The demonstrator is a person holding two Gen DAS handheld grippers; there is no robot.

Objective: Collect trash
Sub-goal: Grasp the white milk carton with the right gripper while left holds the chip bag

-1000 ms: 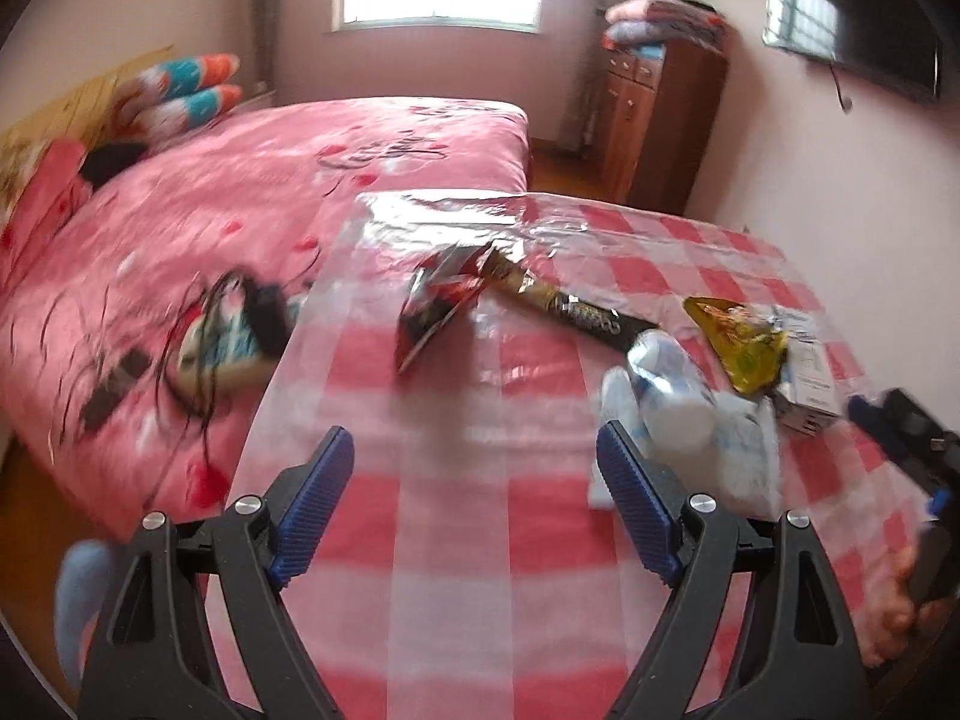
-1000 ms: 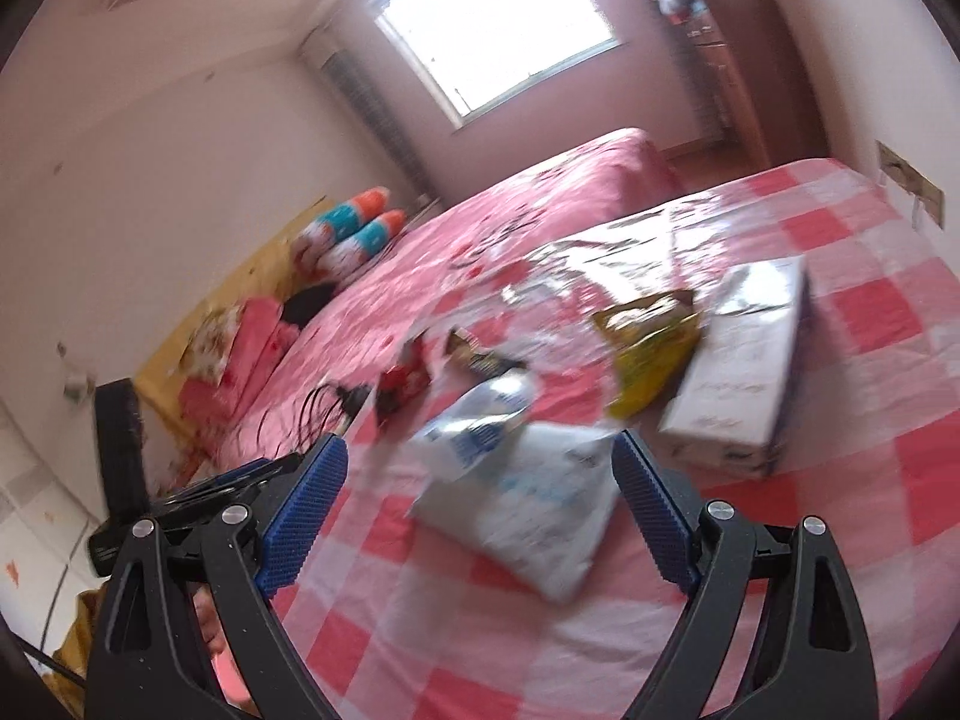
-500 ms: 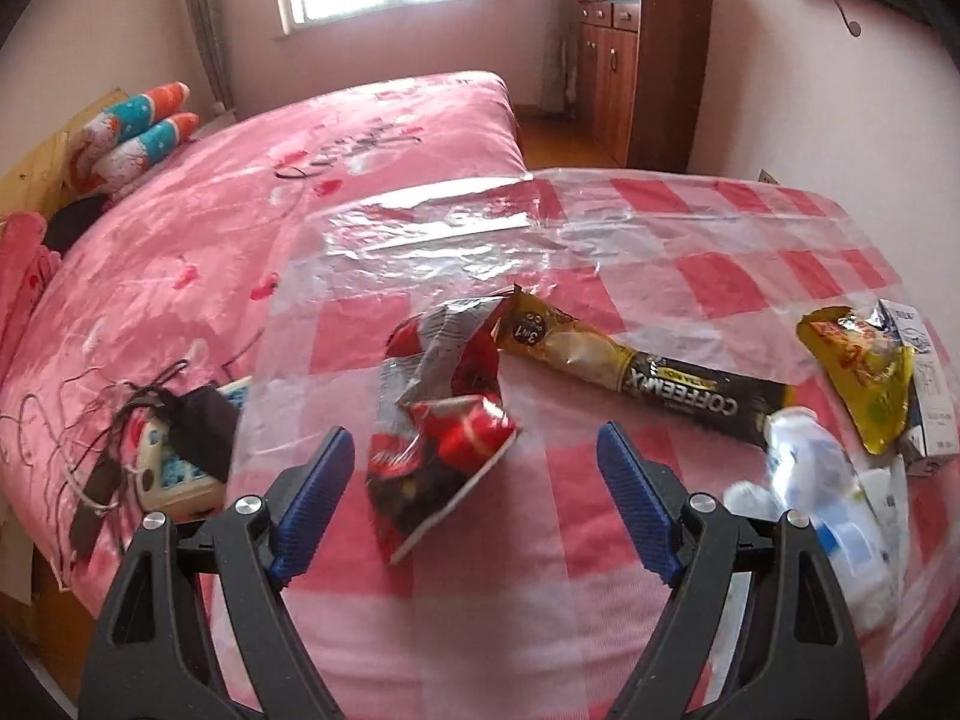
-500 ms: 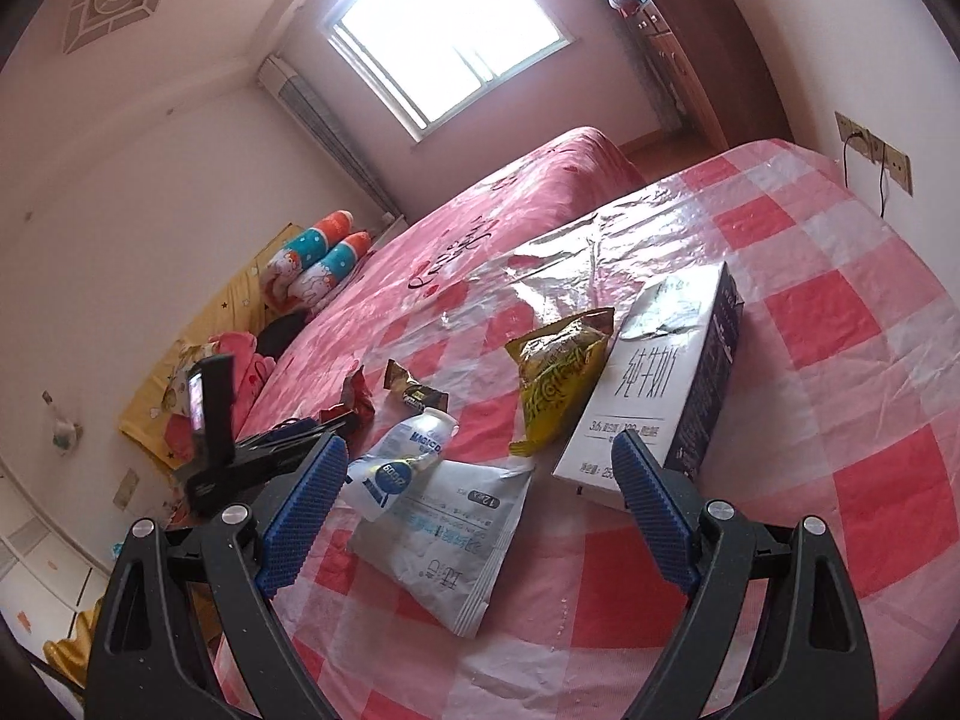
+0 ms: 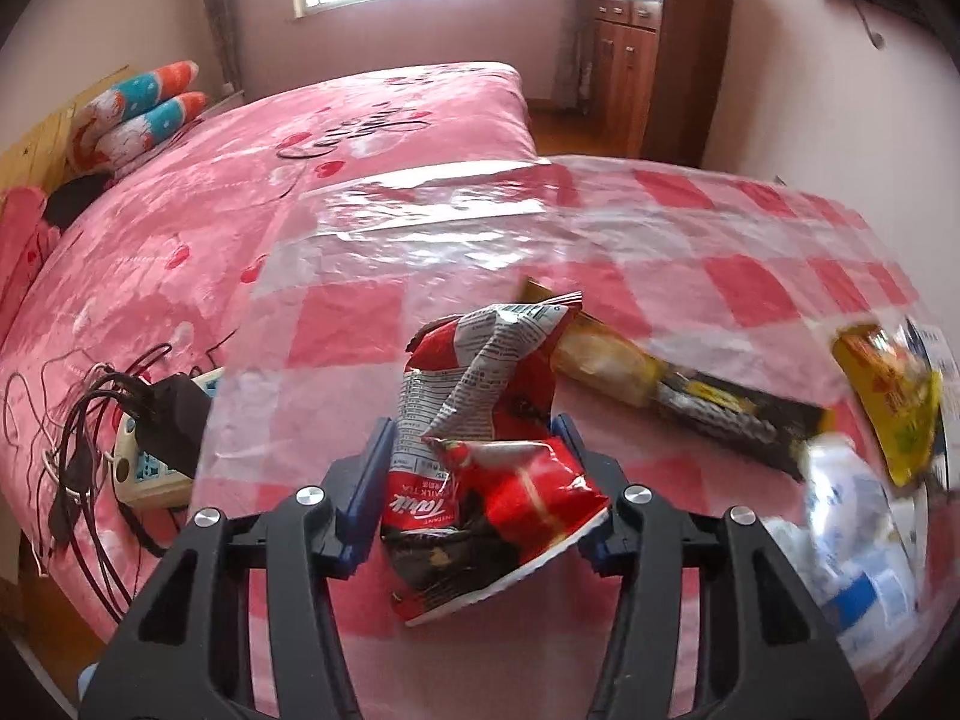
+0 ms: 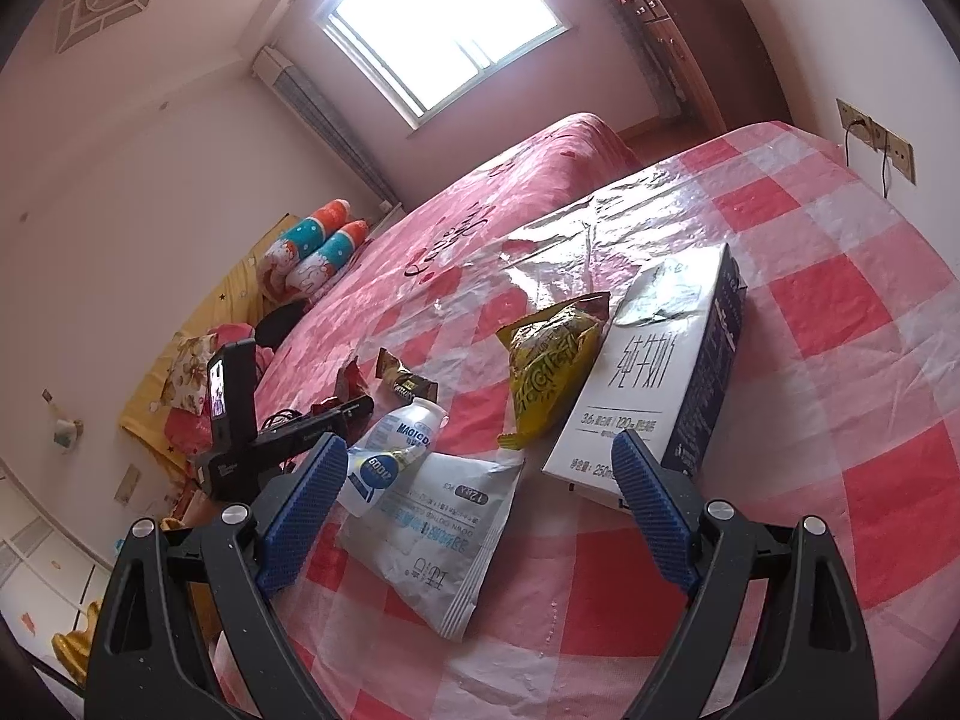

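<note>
Left gripper (image 5: 474, 462): jaws were wide apart a second ago, now closing on the red wrapper (image 5: 480, 468), pads flanking it.
Red wrapper: formerly mid-frame ahead of the fingers, now lower centre between them.
Left view: bed edge slid leftward.

Table (image 6: 840, 312), red-checked plastic cloth | on it: milk carton (image 6: 654, 378) at 2 o'clock, yellow snack bag (image 6: 549, 369) centre, white sachet (image 6: 438, 528) at 6, red wrapper (image 5: 480, 456) at 9

The right gripper (image 6: 480, 507) hangs wide open over a white pouch (image 6: 441, 531) (a milk carton (image 6: 654, 384) and yellow snack bag (image 6: 549, 363) lie beyond) on the checked tablecloth (image 6: 840, 312).
</note>
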